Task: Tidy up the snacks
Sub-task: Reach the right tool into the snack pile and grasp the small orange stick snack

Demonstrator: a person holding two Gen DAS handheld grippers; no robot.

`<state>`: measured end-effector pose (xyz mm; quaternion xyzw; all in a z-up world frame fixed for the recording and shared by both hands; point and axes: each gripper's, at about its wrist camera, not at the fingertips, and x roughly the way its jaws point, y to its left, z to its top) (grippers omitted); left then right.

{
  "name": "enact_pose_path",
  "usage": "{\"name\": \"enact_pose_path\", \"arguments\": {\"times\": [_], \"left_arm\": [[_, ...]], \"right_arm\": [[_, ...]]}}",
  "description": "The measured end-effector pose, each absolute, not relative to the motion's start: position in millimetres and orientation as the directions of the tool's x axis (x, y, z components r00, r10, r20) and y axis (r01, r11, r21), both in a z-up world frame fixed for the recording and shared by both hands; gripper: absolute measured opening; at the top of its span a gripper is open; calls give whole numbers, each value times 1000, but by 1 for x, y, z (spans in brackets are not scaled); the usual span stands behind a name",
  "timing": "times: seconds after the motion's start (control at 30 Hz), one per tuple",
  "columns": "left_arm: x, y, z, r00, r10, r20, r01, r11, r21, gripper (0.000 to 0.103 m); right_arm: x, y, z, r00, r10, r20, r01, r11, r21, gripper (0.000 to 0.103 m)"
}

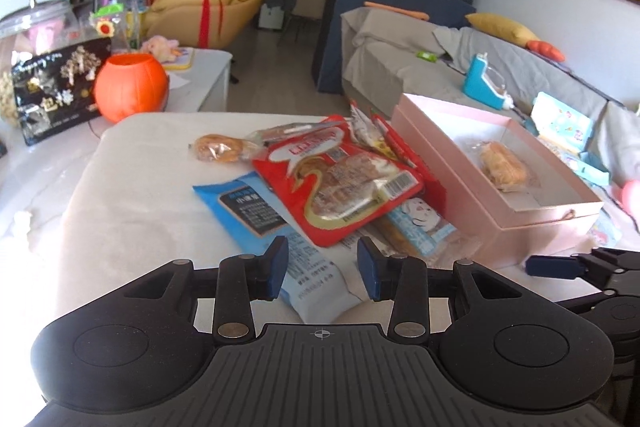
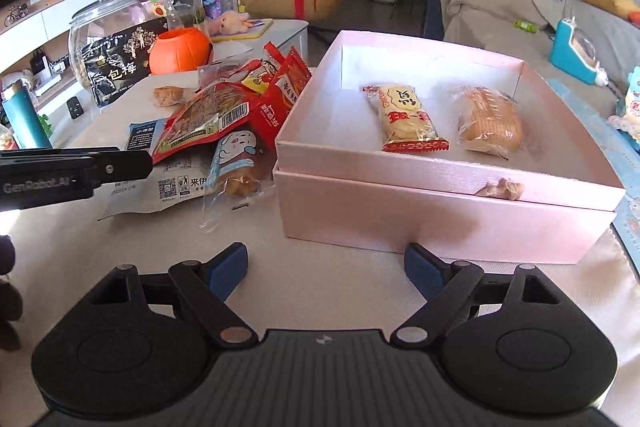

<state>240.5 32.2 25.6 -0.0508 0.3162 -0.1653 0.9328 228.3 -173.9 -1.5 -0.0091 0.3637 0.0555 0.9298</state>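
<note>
**Snacks half sorted: two in the box, pile waiting**

Snacks pile (image 1: 332,183) lies on the pale cloth-covered table (image 1: 132,187), straight ahead of the left gripper (image 1: 322,269) and off to the left of the right gripper (image 2: 326,273). Top of the heap: a red pouch (image 1: 344,187), resting across a blue-and-white packet (image 1: 280,239). A clear-wrapped pastry (image 1: 224,147) sits at the far edge of the pile, apart from the rest.

Pink box (image 2: 440,211), lid off, stands just ahead and right of the right gripper, close against the pile's right side. Inside: a red-and-cream rice cracker pack (image 2: 404,117) and a wrapped bun (image 2: 490,125), side by side with a gap between, well apart from the far wall. Judgement: laid in a row so more items fit alongside; plenty of floor is free.

Left gripper: jaws part-way apart, nothing between the pads. The near end of the blue-and-white packet lies below and just beyond the fingertips; I cannot tell whether a pad touches it. Tilted down toward the pile, so it looks lined up for that packet or the pouch above it.

Right gripper: jaws wide, empty, low over bare cloth in front of the box's near wall. Probably waiting clear of the pile while the left one picks.

Judgement on risk: pouch overlaps the packet; pulling the lower one may drag the upper and scatter the heap. Slippery film wrappers, likely to slide in a shallow pinch.
</note>
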Motion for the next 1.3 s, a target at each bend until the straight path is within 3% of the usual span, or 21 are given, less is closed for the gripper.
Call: {"name": "enact_pose_path", "arguments": {"times": [0.3,0.43,0.5,0.6,0.77,0.97,1.13,1.17,1.2,1.23,1.3], "left_arm": [[237,15,25,730,-331,-598,317,939,-132,43],[237,22,22,748,-213,-628,236,970,-48,44],[240,33,19,746,-199,-636,208,976,-61,55],[243,46,22,756,-181,-629,161,983,-89,55],[242,43,40,778,-273,-566,208,962,-178,52],[267,4,48,694,-443,-567,330,896,-296,52],[286,-33,37,703,-362,-612,328,929,-172,52],[283,-35,37,719,-336,-609,328,936,-129,40],[278,-35,36,736,-305,-604,318,944,-89,23],[274,-30,35,750,-270,-604,298,953,-56,18],[265,-10,32,755,-242,-609,256,964,-65,20]], "right_arm": [[207,-186,1,740,67,-669,-85,996,6,87],[208,-189,-3,733,93,-674,-100,995,28,87],[208,-189,-4,736,98,-670,-103,994,32,87],[205,-191,-4,738,111,-666,-108,993,46,87],[205,-187,-4,737,101,-669,-110,993,29,87],[204,-180,-5,741,88,-665,-120,993,-2,87],[203,-181,-5,742,89,-664,-121,993,-2,87],[203,-181,-4,741,93,-665,-125,992,0,87],[203,-182,-3,736,107,-668,-137,991,8,87],[203,-183,-1,731,130,-669,-156,987,21,87],[202,-183,8,742,173,-648,-200,979,33,87]]}}
